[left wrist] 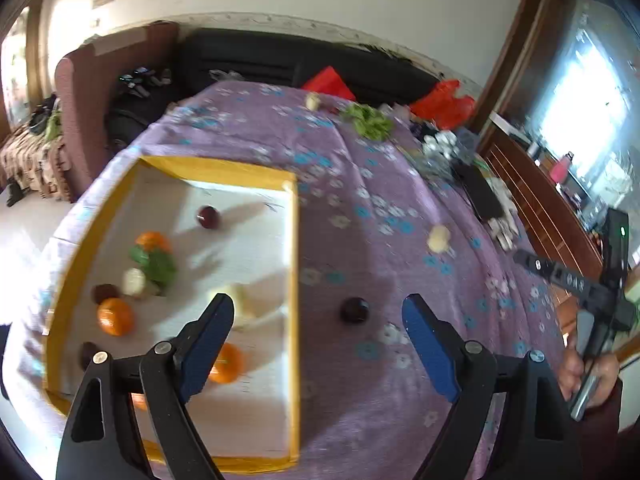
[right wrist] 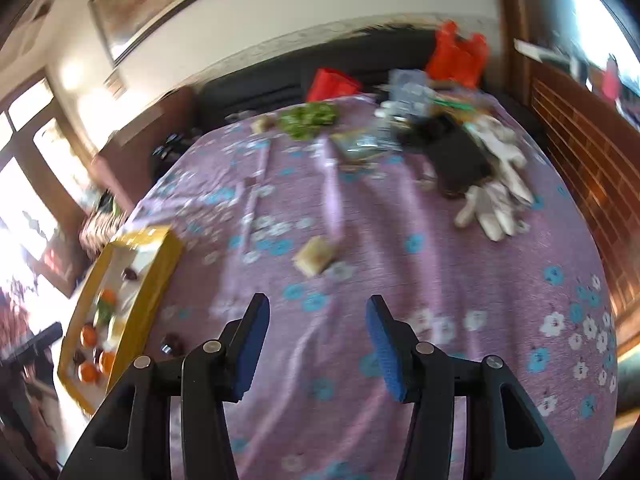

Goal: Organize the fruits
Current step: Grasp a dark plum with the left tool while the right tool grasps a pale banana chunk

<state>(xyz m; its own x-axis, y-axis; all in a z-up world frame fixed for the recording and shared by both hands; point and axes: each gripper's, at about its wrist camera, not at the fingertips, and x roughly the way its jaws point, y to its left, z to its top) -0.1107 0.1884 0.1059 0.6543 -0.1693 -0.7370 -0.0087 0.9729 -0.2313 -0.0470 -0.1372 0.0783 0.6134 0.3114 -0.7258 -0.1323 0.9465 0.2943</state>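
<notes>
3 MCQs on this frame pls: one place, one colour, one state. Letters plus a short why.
1. Where is the dark plum nearest the left gripper?
A. in the tray
B. on the cloth right of the tray
C. between the jaws, gripped

2. What colour is the rim of the tray?
A. yellow
B. red
C. blue

3. How does the right gripper stand?
A. shut on a fruit
B. fully shut, empty
C. open, empty

Key: 1 B, it lies on the purple tablecloth outside the rim. 2 A, the border around the white floor is yellow. 3 C, the blue pads stand apart with only cloth between them.
</notes>
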